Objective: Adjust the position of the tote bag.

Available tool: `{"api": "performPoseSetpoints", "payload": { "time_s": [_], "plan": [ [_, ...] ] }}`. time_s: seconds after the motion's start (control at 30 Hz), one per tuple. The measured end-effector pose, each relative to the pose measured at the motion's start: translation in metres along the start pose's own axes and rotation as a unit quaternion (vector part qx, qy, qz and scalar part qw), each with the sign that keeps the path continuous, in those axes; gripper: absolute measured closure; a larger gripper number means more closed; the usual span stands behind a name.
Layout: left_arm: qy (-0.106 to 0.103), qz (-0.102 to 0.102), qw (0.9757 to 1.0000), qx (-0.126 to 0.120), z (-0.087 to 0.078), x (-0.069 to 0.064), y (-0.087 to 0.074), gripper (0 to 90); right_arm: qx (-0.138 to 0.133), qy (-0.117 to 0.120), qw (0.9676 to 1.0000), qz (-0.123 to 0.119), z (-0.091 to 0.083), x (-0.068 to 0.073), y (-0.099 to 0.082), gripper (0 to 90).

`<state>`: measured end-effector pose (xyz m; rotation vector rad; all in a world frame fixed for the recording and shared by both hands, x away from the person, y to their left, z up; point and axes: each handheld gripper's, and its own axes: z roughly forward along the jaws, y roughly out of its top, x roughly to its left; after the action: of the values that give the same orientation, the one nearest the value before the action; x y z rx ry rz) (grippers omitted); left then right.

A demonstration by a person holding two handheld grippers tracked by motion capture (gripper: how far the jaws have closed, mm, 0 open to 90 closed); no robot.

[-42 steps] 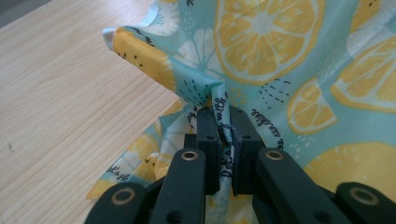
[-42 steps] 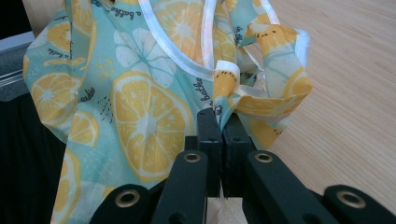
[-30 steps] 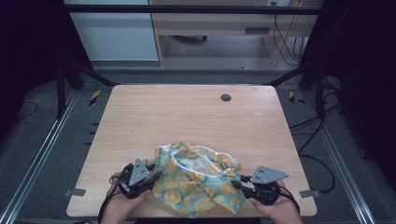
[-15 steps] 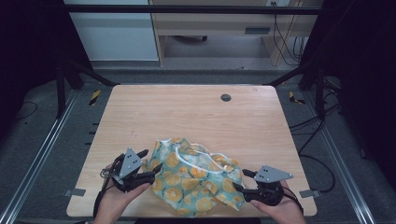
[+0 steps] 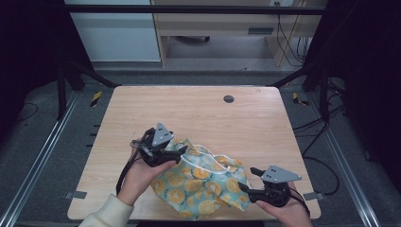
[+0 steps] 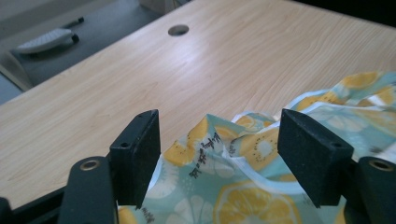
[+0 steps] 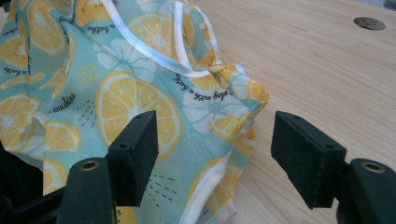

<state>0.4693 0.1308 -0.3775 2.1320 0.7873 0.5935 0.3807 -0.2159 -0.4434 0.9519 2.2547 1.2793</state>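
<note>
A crumpled teal cloth (image 5: 203, 182) printed with orange slices and edged in white lies near the front edge of the wooden table (image 5: 198, 113). My left gripper (image 5: 182, 150) is at the cloth's far left edge. In the left gripper view it (image 6: 219, 154) stands open, with a raised fold of the cloth (image 6: 243, 186) between the jaws but not pinched. My right gripper (image 5: 247, 178) is at the cloth's right side, also open. In the right gripper view its (image 7: 215, 149) jaws straddle a corner of the cloth (image 7: 116, 93), which touches neither pad.
A round cable hole (image 5: 229, 99) sits in the table's far middle. It is also seen from the left gripper (image 6: 178, 30) and the right gripper (image 7: 369, 23). Bare wood stretches beyond the cloth. Metal frame rails and cables run on the floor at both sides.
My left gripper has moved away from the person and to the right, from the cloth's near left side to its far left edge. The right gripper has barely moved.
</note>
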Motion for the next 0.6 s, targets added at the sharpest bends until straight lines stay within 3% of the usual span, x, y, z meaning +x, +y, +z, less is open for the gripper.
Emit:
{"api": "performPoseSetpoints", "payload": {
  "time_s": [0.03, 0.07, 0.1, 0.23, 0.3, 0.33, 0.4, 0.47, 0.5, 0.6],
  "plan": [
    [-0.003, -0.004, 0.9998, 0.019, 0.011, -0.001, 0.0, 29.0, -0.001, -0.002, 1.0, -0.001, -0.001, -0.001, 0.0, 32.3],
    [-0.003, -0.004, 0.9998, 0.019, 0.011, -0.001, 0.0, 29.1, -0.001, -0.002, 1.0, -0.001, -0.001, -0.001, 0.0, 32.3],
    [-0.003, -0.004, 0.9992, 0.039, 0.02, -0.001, -0.001, 29.1, -0.001, -0.004, 1.0, 0.001, -0.001, -0.001, 0.0, 32.3],
    [-0.005, -0.007, 0.9984, 0.056, 0.026, -0.003, -0.005, 32.9, -0.004, -0.007, 1.0, 0.002, -0.002, -0.003, 0.001, 32.4],
    [-0.012, -0.008, 0.9979, 0.063, 0.027, -0.003, -0.007, 41.3, -0.006, -0.012, 0.9999, 0.002, -0.003, -0.004, 0.003, 32.4],
    [-0.013, -0.007, 0.9978, 0.064, 0.027, -0.003, -0.008, 51.2, -0.007, -0.017, 0.9998, 0.003, -0.004, -0.007, 0.009, 31.8],
    [-0.019, -0.004, 0.9973, 0.071, 0.027, -0.003, -0.009, 56.1, -0.005, -0.021, 0.9998, 0.002, -0.004, -0.009, 0.013, 31.2],
    [-0.022, -0.001, 0.997, 0.074, 0.027, -0.004, -0.011, 65.6, -0.008, -0.028, 0.9996, 0.001, -0.006, -0.014, 0.023, 31.2],
    [-0.027, 0.006, 0.9967, 0.076, 0.027, -0.005, -0.012, 75.8, -0.008, -0.033, 0.9994, -0.006, -0.006, -0.017, 0.036, 33.3],
    [-0.03, 0.014, 0.9966, 0.075, 0.027, -0.006, -0.012, 81.3, -0.003, -0.036, 0.9992, -0.014, -0.004, -0.02, 0.049, 35.7]
  ]
}}
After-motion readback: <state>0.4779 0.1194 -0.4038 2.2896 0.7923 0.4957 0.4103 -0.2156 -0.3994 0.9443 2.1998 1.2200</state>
